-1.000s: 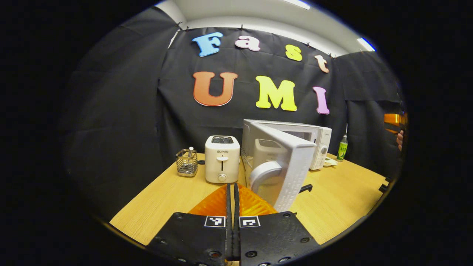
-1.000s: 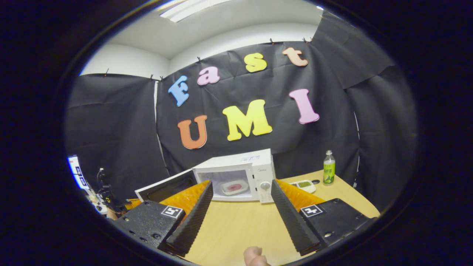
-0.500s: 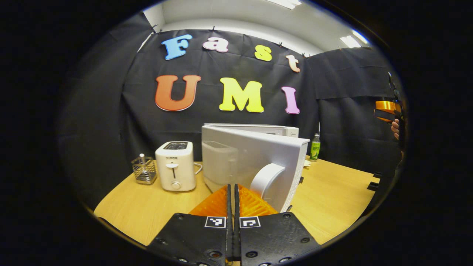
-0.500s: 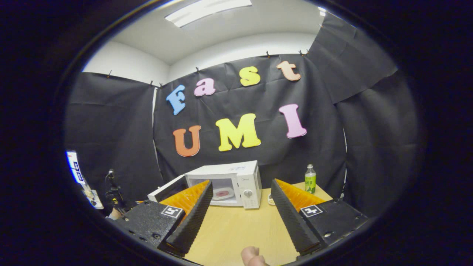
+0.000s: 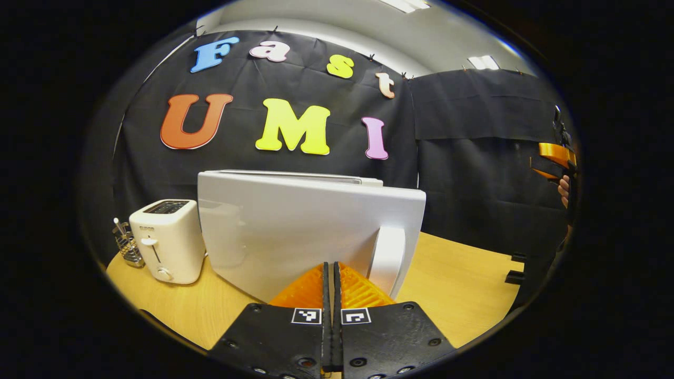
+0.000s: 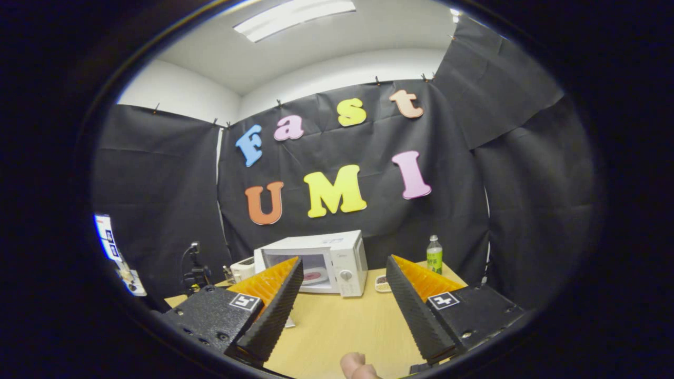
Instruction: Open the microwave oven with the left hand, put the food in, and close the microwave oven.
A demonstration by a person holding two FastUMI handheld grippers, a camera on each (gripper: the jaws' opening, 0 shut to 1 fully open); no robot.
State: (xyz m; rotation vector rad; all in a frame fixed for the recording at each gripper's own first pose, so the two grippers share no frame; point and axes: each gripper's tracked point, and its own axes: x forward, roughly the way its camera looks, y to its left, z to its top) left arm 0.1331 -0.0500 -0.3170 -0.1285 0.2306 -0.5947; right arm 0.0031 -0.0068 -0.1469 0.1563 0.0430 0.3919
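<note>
The white microwave (image 6: 345,247) stands at the back of the wooden table (image 6: 342,326). A plate of pink food (image 6: 315,275) lies inside it. In the left gripper view the door's outer face (image 5: 295,226) is broad and close, with its white handle (image 5: 387,258) at the right end. My left gripper (image 5: 331,269) is shut with nothing between its fingers, its tips at the door's lower face just left of the handle. My right gripper (image 6: 343,260) is open and holds nothing, well back from the microwave; it is also at the far right in the left gripper view, held by a hand (image 5: 564,189).
A white toaster (image 5: 166,239) and a wire utensil holder (image 5: 126,245) stand left of the microwave. A green bottle (image 6: 434,255) and a small dish (image 6: 382,284) sit to its right. A fingertip (image 6: 355,366) shows at the bottom of the right gripper view.
The microwave door has swung from wide open towards the oven's front, with my shut left gripper following against it. My right gripper has drawn back from the microwave.
</note>
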